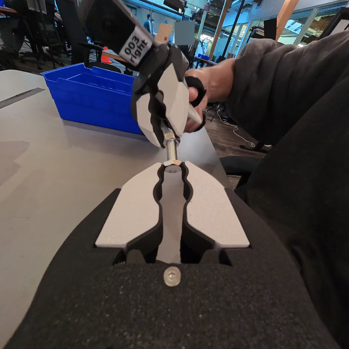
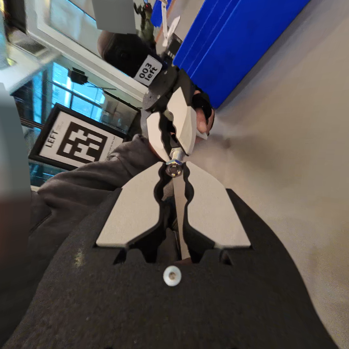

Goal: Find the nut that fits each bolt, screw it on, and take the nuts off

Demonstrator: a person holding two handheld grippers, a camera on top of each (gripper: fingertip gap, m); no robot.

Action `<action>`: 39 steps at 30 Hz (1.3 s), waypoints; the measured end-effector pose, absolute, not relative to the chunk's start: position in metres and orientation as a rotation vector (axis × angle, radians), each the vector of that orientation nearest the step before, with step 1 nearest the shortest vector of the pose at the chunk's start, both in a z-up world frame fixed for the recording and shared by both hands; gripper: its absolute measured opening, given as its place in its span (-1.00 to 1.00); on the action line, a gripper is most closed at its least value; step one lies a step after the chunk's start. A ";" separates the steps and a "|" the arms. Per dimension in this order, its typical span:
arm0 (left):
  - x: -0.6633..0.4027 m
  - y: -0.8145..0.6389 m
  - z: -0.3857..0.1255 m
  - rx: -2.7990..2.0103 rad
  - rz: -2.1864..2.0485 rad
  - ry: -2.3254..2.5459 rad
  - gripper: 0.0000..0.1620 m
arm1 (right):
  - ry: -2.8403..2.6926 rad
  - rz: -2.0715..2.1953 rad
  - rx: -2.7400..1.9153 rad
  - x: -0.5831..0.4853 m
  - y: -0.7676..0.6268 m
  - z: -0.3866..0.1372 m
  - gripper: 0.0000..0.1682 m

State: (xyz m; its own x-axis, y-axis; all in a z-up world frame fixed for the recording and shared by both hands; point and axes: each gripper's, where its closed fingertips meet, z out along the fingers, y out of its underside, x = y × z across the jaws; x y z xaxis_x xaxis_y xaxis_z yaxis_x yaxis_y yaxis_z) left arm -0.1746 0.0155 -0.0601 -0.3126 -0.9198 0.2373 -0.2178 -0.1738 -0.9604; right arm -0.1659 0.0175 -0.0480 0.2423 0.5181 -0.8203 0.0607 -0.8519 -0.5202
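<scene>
Two grippers, one bolt (image 1: 171, 151) between.

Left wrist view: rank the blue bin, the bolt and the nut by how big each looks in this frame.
1. blue bin, largest by far, though it sits farther back.
2. bolt, held between both grippers.
3. nut, smallest; partly hidden by the right gripper.

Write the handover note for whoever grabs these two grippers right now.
Left gripper: shut on the bolt head, bolt held above the table.
Right gripper: shut on the nut at the far end of the threads.
Blue bin sits behind; contents not visible.
Done: one nut is paired with one bolt.
Left: whether it is going on or coming off is unclear; no other bolts or nuts in view.
</scene>
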 end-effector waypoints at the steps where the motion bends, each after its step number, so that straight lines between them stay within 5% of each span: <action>1: -0.174 0.016 -0.061 -1.337 -1.528 1.505 -0.79 | -0.545 1.628 -2.126 -0.165 0.017 -0.051 -0.79; 6: -0.176 0.018 -0.058 -1.338 -1.566 1.482 -0.79 | -0.986 1.059 -1.896 -0.154 0.023 -0.053 -0.31; 11: -0.178 0.016 -0.056 -1.336 -1.628 1.482 -0.79 | -1.537 -0.018 -1.273 -0.147 0.023 -0.037 -0.42; 17: -0.176 0.009 -0.060 -1.330 -1.622 1.518 -0.79 | -1.768 -0.402 -0.946 -0.155 0.017 -0.048 -0.52; 24: -0.176 0.008 -0.062 -1.328 -1.599 1.534 -0.79 | -1.782 -0.301 -1.030 -0.162 0.015 -0.058 -0.77; 31: -0.178 0.016 -0.054 -1.309 -1.572 1.481 -0.79 | -1.084 0.983 -1.975 -0.169 0.014 -0.059 -0.77; 36: -0.178 0.019 -0.051 -1.306 -1.564 1.456 -0.79 | -0.470 1.692 -2.092 -0.170 0.016 -0.049 -0.77; 37: -0.178 0.020 -0.050 -1.307 -1.577 1.449 -0.79 | -0.506 1.690 -2.068 -0.170 0.016 -0.049 -0.75; 39: -0.179 0.021 -0.050 -1.313 -1.581 1.439 -0.79 | -0.666 1.499 -2.056 -0.167 0.018 -0.058 -0.42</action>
